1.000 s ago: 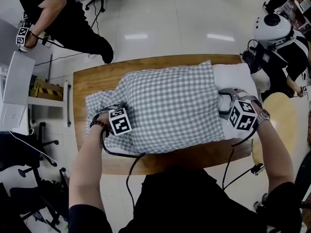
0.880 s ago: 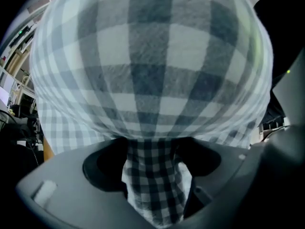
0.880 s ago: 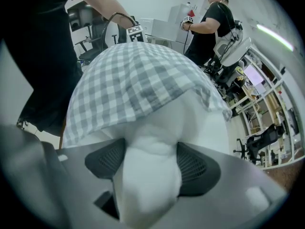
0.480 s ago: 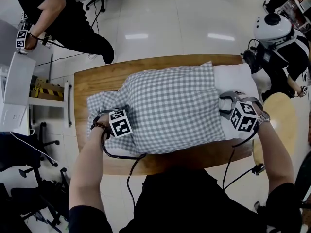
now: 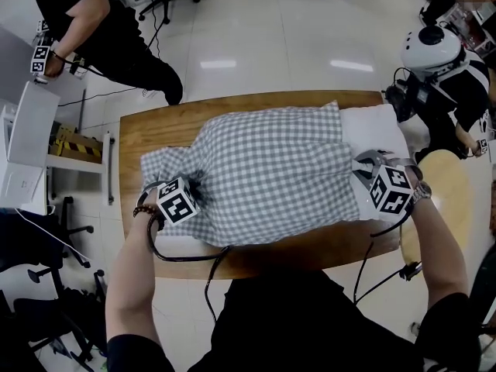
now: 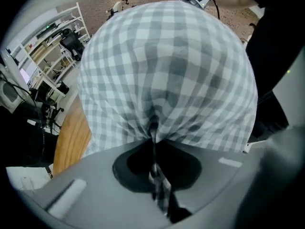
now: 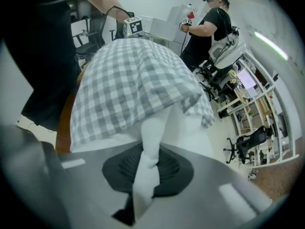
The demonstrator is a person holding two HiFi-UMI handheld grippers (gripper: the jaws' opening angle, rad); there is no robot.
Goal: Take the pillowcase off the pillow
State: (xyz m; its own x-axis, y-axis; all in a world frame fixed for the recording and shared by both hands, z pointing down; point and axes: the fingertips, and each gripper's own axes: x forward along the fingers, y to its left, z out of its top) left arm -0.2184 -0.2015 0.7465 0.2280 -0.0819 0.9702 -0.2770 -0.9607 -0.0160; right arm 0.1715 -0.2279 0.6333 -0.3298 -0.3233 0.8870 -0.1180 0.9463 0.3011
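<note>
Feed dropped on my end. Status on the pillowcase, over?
Left gripper shut on pillowcase; right gripper just closed on pillow, bare end. Pillowcase covers most of pillow. Nothing blocking.

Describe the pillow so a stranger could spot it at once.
Find the wooden table. A grey checked pillowcase lies across it, and the pillow sticks out of the case's right end. It alone is plain white, not checked.

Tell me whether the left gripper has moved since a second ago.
Yes. The left gripper, shut on the pillowcase, has shifted toward the left edge of the table.
</note>
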